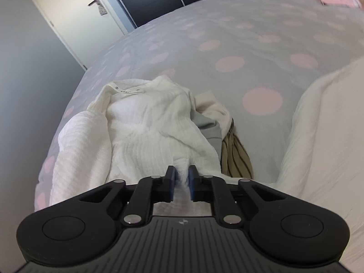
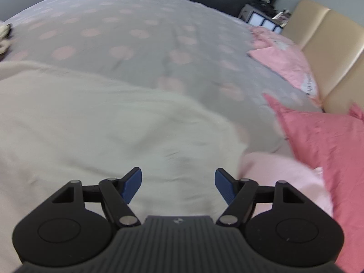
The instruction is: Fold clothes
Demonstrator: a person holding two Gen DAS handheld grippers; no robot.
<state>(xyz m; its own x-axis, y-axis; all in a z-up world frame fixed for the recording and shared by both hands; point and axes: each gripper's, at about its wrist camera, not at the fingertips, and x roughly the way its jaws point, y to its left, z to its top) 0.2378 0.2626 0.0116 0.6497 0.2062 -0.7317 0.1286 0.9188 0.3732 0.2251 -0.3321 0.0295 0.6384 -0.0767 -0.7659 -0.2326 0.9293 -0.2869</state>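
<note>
Left gripper [image 1: 182,177] pinches white ribbed garment [image 1: 145,132] on the bed [image 1: 227,34].
Right gripper [image 2: 178,182] gapes wide, holding nothing, over cream cloth [image 2: 91,125] near bed's edge.

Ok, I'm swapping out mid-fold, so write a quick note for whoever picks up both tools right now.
Left tool: shut on a fold of the white ribbed garment, which tops a small pile with a grey piece and a striped tan piece.
Right tool: open, empty, above the cream garment spread on the dotted bedcover.
Done: nothing visibly folded.
Left: fold everything.
</note>
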